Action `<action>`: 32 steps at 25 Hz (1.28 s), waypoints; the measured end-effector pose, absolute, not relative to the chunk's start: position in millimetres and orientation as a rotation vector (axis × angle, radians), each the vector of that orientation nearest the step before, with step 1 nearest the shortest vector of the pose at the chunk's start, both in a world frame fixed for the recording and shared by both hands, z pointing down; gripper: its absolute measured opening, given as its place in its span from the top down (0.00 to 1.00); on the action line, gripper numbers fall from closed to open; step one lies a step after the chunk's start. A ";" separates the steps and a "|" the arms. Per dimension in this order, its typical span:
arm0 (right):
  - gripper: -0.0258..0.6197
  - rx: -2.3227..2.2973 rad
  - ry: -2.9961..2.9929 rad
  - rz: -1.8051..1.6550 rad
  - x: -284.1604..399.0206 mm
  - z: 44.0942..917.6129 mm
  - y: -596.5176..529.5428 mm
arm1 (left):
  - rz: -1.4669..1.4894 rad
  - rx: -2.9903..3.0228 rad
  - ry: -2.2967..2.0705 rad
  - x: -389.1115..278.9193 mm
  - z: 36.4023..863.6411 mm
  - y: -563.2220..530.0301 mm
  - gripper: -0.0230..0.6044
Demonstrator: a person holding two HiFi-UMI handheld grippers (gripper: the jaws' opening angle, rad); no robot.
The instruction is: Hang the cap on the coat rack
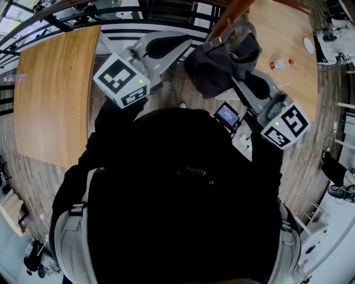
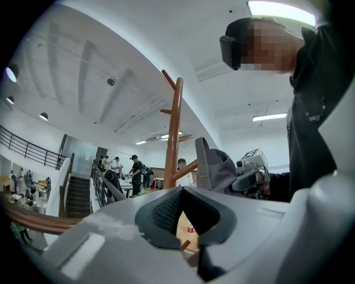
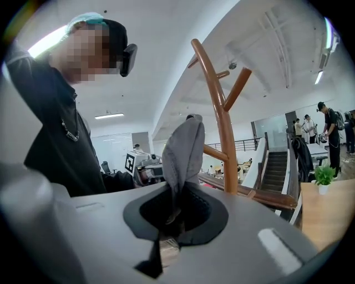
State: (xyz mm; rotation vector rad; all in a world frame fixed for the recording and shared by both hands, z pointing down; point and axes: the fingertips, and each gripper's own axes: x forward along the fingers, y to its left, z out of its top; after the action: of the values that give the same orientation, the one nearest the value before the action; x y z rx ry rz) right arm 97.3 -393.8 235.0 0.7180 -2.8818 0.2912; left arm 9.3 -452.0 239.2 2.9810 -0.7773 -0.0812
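Observation:
The grey cap hangs bunched from my right gripper, just in front of the brown wooden coat rack. In the right gripper view, the cap's fabric rises from between the jaws of the right gripper, which is shut on it. The rack's pole and pegs stand close behind. My left gripper is held up to the left of the cap, apart from it. In its own view the left gripper is open and empty, facing the rack and the cap.
A wooden table lies below on the left. Another tabletop on the right carries a bottle. Stairs with a railing and standing people are far behind. A potted plant sits at the right.

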 end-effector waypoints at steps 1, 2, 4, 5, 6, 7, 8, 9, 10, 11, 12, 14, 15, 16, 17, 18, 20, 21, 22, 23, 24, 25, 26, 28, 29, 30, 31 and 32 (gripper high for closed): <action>0.92 0.700 -2.893 0.284 96.9 234.3 -395.0 | -0.086 2.977 -0.779 9.2 239.7 -455.5 0.96; 0.92 0.675 -2.905 0.273 95.7 233.1 -394.6 | -0.087 2.970 -0.783 8.8 241.2 -458.8 0.96; 0.92 0.620 -2.924 0.254 92.9 230.1 -391.4 | -0.081 2.950 -0.798 8.0 245.8 -463.8 0.96; 0.92 0.601 -2.927 0.245 91.9 228.7 -390.8 | -0.079 2.942 -0.809 7.6 247.8 -465.9 0.96; 0.92 0.590 -2.925 0.234 91.2 227.6 -391.4 | -0.078 2.935 -0.822 7.0 248.6 -467.8 0.96; 0.92 0.584 -2.922 0.223 90.5 226.8 -392.2 | -0.079 2.931 -0.835 5.9 248.1 -469.4 0.96; 0.92 0.579 -2.920 0.216 89.9 226.0 -392.6 | -0.084 2.929 -0.848 4.6 246.2 -470.4 0.96; 0.92 0.574 -2.922 0.217 89.3 225.0 -392.4 | -0.094 2.927 -0.859 3.6 243.1 -471.1 0.96; 0.92 0.569 -2.926 0.223 89.0 223.6 -392.2 | -0.106 2.925 -0.865 3.0 239.2 -471.9 0.96; 0.92 0.566 -2.928 0.231 88.7 222.1 -392.5 | -0.118 2.924 -0.865 3.1 234.8 -473.2 0.96; 0.92 0.567 -2.927 0.235 88.4 220.9 -393.7 | -0.126 2.924 -0.860 3.9 230.3 -475.2 0.96; 0.92 0.585 -2.922 0.235 88.1 220.5 -396.9 | -0.130 2.933 -0.835 8.0 223.7 -479.4 0.96; 0.92 0.598 -2.920 0.240 88.5 221.8 -397.3 | -0.128 2.939 -0.818 11.1 223.3 -479.8 0.96; 0.92 0.609 -2.918 0.249 89.5 224.3 -396.6 | -0.126 2.940 -0.803 14.2 225.5 -478.9 0.96; 0.92 0.618 -2.915 0.261 90.6 227.2 -395.5 | -0.124 2.937 -0.789 16.6 229.4 -477.8 0.96; 0.92 0.626 -2.910 0.272 91.5 229.7 -394.3 | -0.123 2.930 -0.779 18.1 233.8 -476.7 0.96; 0.92 0.638 -2.899 0.280 91.1 231.7 -391.8 | -0.127 2.916 -0.765 18.4 239.4 -475.6 0.96; 0.92 0.641 -2.894 0.277 89.9 230.9 -391.3 | -0.133 2.916 -0.762 17.6 239.4 -476.3 0.96; 0.92 0.643 -2.892 0.272 88.5 229.3 -391.2 | -0.140 2.919 -0.763 16.4 237.8 -477.5 0.96; 0.92 0.645 -2.893 0.270 87.4 227.3 -391.4 | -0.146 2.921 -0.766 15.2 235.5 -478.6 0.96; 0.92 0.644 -2.895 0.273 86.7 225.3 -391.6 | -0.150 2.923 -0.768 14.0 233.2 -479.2 0.96; 0.92 0.642 -2.898 0.277 86.5 223.4 -391.8 | -0.150 2.924 -0.770 13.2 231.2 -479.6 0.96; 0.92 0.638 -2.900 0.280 86.7 222.1 -391.8 | -0.148 2.927 -0.771 12.8 229.8 -479.9 0.96; 0.92 0.639 -2.893 0.278 88.4 222.1 -392.0 | -0.146 2.927 -0.774 12.3 229.8 -480.4 0.96; 0.92 0.642 -2.887 0.278 89.4 223.0 -392.3 | -0.145 2.924 -0.775 11.7 231.1 -480.2 0.96; 0.92 0.648 -2.882 0.278 89.8 224.0 -392.5 | -0.144 2.921 -0.775 10.7 232.6 -479.8 0.96; 0.92 0.654 -2.878 0.277 89.3 224.9 -392.7 | -0.144 2.920 -0.774 9.1 233.7 -479.2 0.96; 0.92 0.660 -2.873 0.273 87.4 225.6 -392.4 | -0.147 2.921 -0.772 6.6 234.2 -478.1 0.96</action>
State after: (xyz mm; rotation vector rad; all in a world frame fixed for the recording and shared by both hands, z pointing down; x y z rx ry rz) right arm 87.4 -392.4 225.6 0.6602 -2.8734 0.2730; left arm 6.6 -478.1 234.2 2.9215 -0.7718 -0.1471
